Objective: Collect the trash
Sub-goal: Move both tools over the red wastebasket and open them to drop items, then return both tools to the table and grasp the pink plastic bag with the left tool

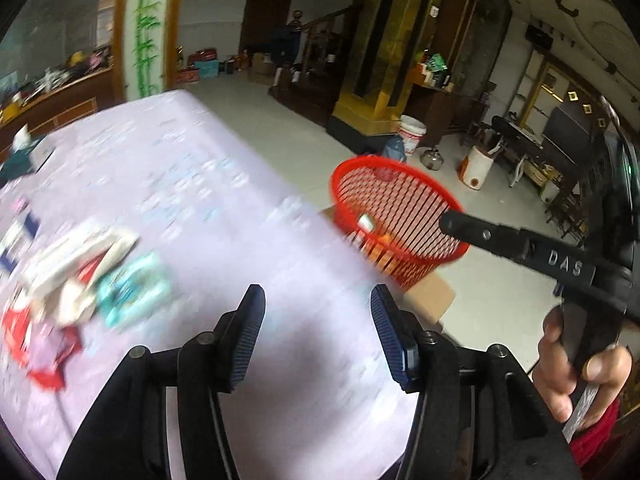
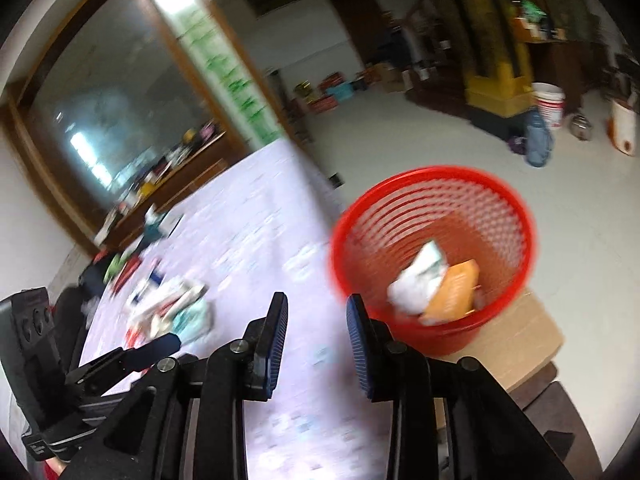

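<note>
red basket (image 2: pixel 434 252) just right of right gripper (image 2: pixel 317 338), holding two scraps; both grippers spread, empty. wrapper pile (image 1: pixel 80 280) left of left gripper (image 1: pixel 318 334). blurred swing risks missed grab.

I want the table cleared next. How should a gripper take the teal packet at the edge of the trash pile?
Probably from above, jaws across the teal packet at its free right edge: it lies flat on the tablecloth, its left side against the white wrappers. Blur hides detail.
</note>
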Motion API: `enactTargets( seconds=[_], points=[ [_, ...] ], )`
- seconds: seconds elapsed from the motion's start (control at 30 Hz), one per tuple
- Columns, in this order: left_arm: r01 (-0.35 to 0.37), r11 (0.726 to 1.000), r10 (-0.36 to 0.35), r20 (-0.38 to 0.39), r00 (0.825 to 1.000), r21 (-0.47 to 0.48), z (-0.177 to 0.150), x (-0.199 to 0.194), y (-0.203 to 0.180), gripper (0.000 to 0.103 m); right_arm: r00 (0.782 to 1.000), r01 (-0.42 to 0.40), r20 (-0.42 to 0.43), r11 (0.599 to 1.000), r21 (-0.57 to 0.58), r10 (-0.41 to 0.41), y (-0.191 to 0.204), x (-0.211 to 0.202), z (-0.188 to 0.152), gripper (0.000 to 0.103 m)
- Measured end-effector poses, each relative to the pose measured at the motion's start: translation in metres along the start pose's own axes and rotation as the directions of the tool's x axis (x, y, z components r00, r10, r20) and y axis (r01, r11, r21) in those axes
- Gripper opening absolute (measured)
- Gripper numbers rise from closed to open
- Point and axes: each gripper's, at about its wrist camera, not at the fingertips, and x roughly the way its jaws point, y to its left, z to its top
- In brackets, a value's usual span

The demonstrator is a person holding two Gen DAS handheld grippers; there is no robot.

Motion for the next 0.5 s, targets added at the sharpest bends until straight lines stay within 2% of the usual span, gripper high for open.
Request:
enactTargets(
  seconds=[0.07,0.1,0.3,0.43,0.5],
  points=[
    [-0.022,1.000,0.022,0.010,1.000,-0.015,-0.014,-0.014,0.015,0.053,0.999,-0.022,-0.028,0.999,-0.027,0.022,0.019,0.010,-0.009,0.044],
    [-0.036,0.999,0.036,0.014,0.999,-0.020,-0.019,-0.019,0.022,0.053,0.999,-0.030,-0.044,0.999,-0.045,0.028,0.029,0.016,-0.014,0.045],
    [-0.144,0.985,0.147,0.035,0.988,-0.093,-0.053,-0.056,0.075,0.057,0.988,-0.088,-0.135,0.987,-0.133,0.070,0.076,0.044,-0.041,0.045],
    [-0.241,0.954,0.253,0.046,0.966,-0.176,-0.064,-0.076,0.129,0.061,0.982,-0.112,-0.169,0.980,-0.165,0.083,0.095,0.053,-0.050,0.045],
    [-0.258,0.944,0.273,0.048,0.961,-0.205,-0.065,-0.080,0.151,0.062,0.980,-0.119,-0.182,0.976,-0.180,0.086,0.103,0.056,-0.054,0.045]
  ],
)
